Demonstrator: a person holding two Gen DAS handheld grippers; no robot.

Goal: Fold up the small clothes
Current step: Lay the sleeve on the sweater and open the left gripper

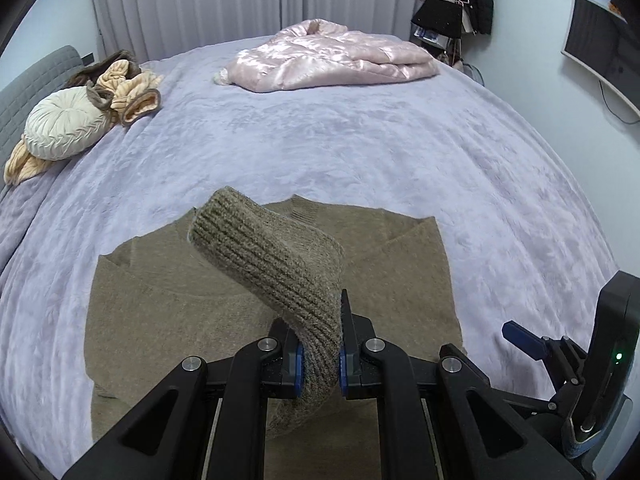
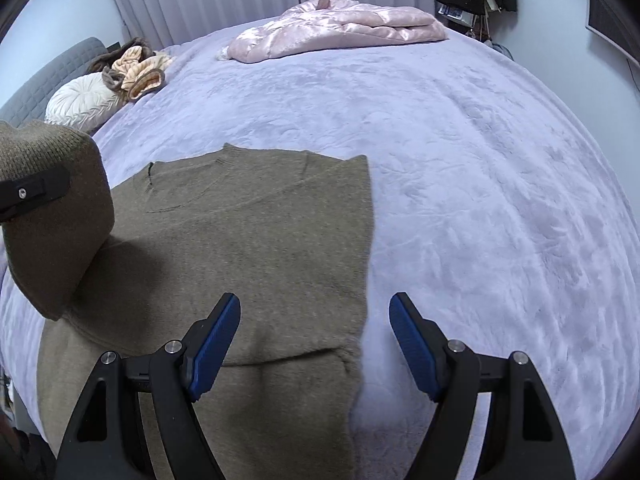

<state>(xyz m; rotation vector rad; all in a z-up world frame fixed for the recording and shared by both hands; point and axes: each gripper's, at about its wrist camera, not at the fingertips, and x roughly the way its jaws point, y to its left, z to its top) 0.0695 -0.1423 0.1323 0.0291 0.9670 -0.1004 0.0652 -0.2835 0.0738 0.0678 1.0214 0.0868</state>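
— Honestly, how will that knit sweater [image 2: 256,232] handle?

— Soft and limp, I'd judge, with some weight to the thick wool; it drapes rather than holds a shape; the ribbed cuff [image 1: 280,264] looks the firmest place to take hold, or the hem just below the right fingers.

— Where does it lie?

— Flat on the lilac bedspread [image 2: 480,160], its body stretching ahead of both tools; one sleeve is lifted off it.

— And the grips?

— The left gripper [image 1: 320,360] is pinched tight on that sleeve, cuff sticking up beyond its fingertips; the right gripper [image 2: 316,340] stands wide apart, holding nothing, its left pad over the knit, its right pad over bare bedspread.
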